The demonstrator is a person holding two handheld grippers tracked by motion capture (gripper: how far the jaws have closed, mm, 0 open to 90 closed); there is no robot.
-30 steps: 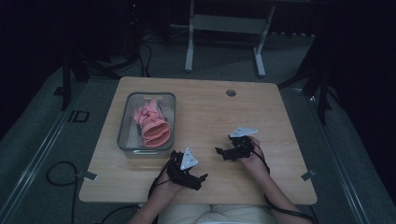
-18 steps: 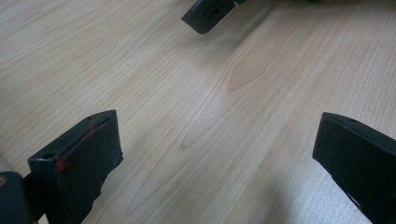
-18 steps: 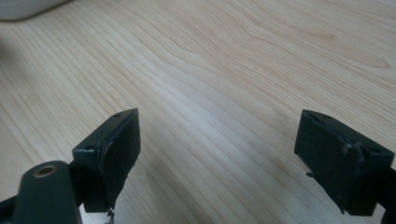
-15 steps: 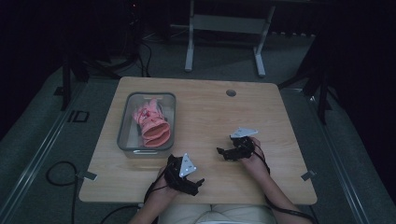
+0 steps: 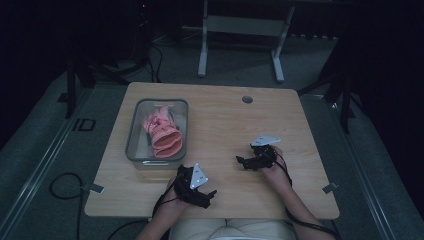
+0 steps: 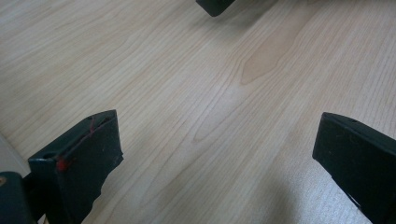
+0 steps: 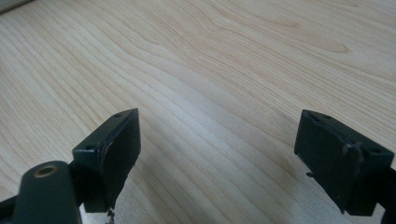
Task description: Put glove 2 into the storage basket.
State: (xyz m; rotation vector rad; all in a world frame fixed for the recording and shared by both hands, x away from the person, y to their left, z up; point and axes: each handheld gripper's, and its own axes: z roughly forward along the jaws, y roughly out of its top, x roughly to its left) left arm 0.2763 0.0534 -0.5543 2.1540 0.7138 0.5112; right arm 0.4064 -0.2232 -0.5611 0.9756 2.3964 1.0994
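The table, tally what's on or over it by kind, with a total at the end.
Clear bins: 1, the bin at the table's left.
Pink gloves: 1 bunch inside the bin; how many gloves it holds cannot be told.
Hand-held tools: 2, the left tool and the right tool, both open over bare wood.
Total: 4.

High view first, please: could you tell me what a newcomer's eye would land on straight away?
The pink gloves stand out, bunched in a clear bin at the left of the wooden table. Nearer the person, the left gripper and right gripper rest over bare wood, jaws spread wide and holding nothing.
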